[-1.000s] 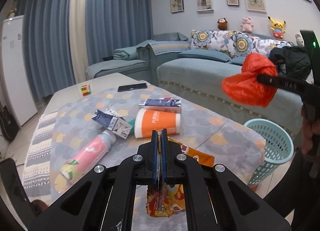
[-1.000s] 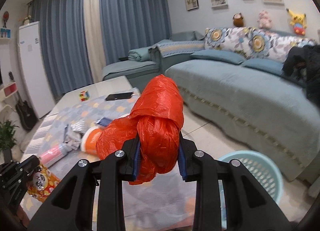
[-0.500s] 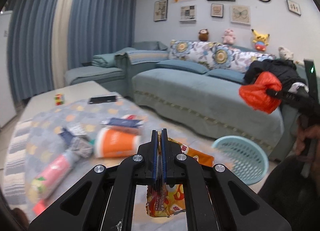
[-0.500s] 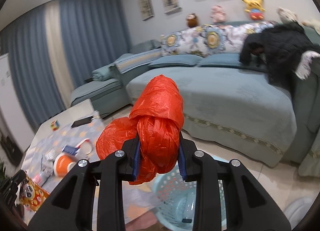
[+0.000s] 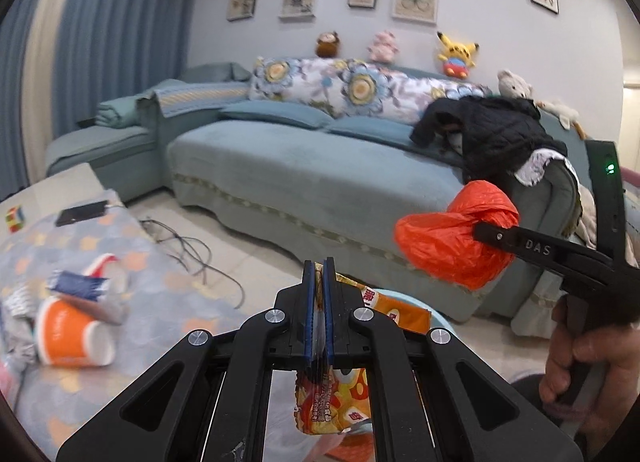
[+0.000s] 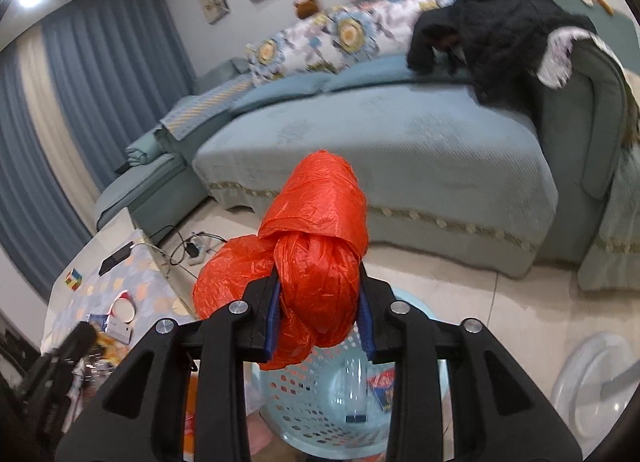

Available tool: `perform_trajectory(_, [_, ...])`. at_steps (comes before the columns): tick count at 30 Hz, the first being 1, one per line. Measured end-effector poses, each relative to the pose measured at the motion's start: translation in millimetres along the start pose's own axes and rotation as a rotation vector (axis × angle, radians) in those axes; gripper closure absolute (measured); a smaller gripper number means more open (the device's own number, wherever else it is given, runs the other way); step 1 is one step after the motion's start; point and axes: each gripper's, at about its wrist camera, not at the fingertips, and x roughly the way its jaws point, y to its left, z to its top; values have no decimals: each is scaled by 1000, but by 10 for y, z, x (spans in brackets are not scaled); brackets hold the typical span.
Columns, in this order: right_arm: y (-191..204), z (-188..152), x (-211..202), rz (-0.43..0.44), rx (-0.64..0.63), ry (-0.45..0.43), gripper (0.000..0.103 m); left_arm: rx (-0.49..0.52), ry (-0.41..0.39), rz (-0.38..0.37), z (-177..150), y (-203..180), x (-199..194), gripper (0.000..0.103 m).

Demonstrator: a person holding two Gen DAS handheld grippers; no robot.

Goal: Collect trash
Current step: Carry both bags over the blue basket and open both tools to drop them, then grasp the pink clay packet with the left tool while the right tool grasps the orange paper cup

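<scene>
My right gripper (image 6: 318, 316) is shut on a knotted red plastic bag (image 6: 316, 258) and holds it right above a light-blue trash basket (image 6: 304, 398) on the floor. The basket holds a clear bottle (image 6: 354, 386) and a wrapper. The red bag also shows in the left wrist view (image 5: 452, 240). My left gripper (image 5: 319, 302) is shut on an orange-yellow snack bag (image 5: 332, 406) that hangs from its jaws, off the table's edge near the basket rim (image 5: 436, 322). More trash lies on the table: an orange paper cup (image 5: 70, 336) and a blue carton (image 5: 78, 286).
The patterned table (image 5: 168, 310) is to the left, with a phone (image 5: 82, 212) and a puzzle cube (image 5: 14, 218) at its far end. Cables (image 5: 192, 250) lie on the floor. A blue-green sofa (image 5: 304, 178) with a black jacket (image 5: 492, 134) stands behind. A clear lid (image 6: 592, 378) lies right of the basket.
Both grippers have swung right, away from the table toward the basket. The red bag has come from beside the table to just over the basket. Both grips are unchanged.
</scene>
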Motion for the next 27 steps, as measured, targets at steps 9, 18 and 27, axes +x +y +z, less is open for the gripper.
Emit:
perform_trajectory(9, [-282, 11, 361, -38, 150, 143, 32, -130, 156, -120, -29, -36, 743, 35])
perform_trajectory(18, [-240, 19, 293, 2, 157, 121, 32, -63, 207, 96, -309, 614, 256, 32])
perform_trajectory(27, [301, -48, 248, -5, 13, 106, 31, -19, 253, 534, -876, 1817, -930, 30])
